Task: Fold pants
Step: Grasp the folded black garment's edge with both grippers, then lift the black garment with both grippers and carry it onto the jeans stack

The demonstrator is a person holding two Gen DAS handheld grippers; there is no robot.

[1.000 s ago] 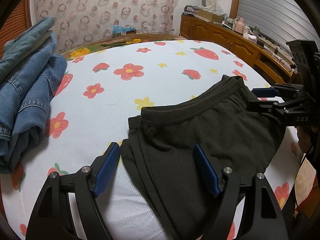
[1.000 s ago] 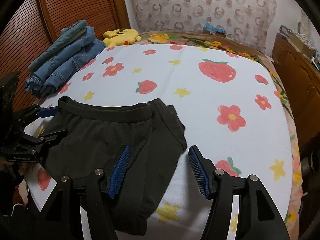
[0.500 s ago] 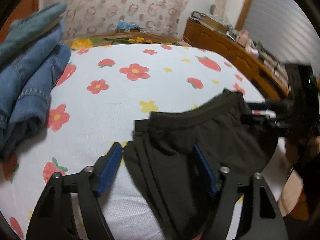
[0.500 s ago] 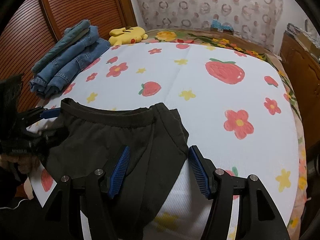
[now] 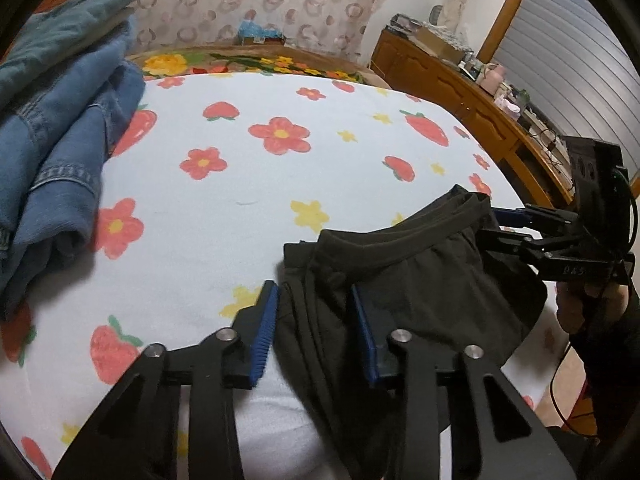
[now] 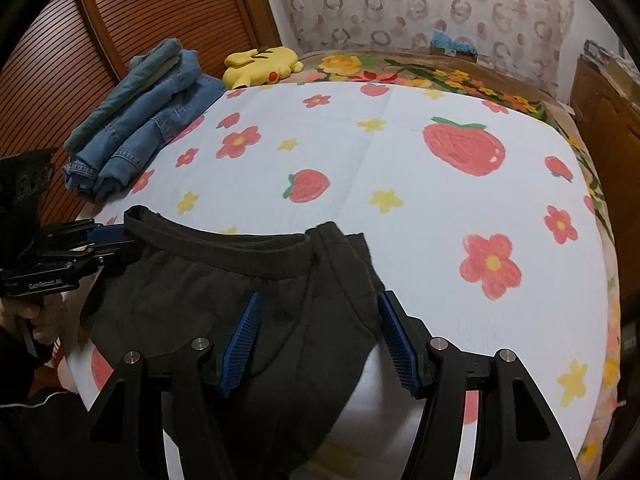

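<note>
Bed covered by a white sheet (image 6: pixel 400 208) printed with strawberries, red flowers, yellow stars. Folded blue denim stack (image 6: pixel 140 116) at the sheet's far left corner, beside a slatted wooden door (image 6: pixel 132 12). Yellow plush toy (image 6: pixel 262 64) just beyond the denim, near the headboard end. Patterned curtain (image 6: pixel 420 4) behind the bed. Wooden cabinet (image 5: pixel 460 84) along the right wall, its top cluttered with small items.

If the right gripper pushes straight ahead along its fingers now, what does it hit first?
Most likely the black pants: the right gripper points down over their side edge, the fabric lying between its open jaws. Just past that is the floral sheet; depth is hard to judge.
</note>
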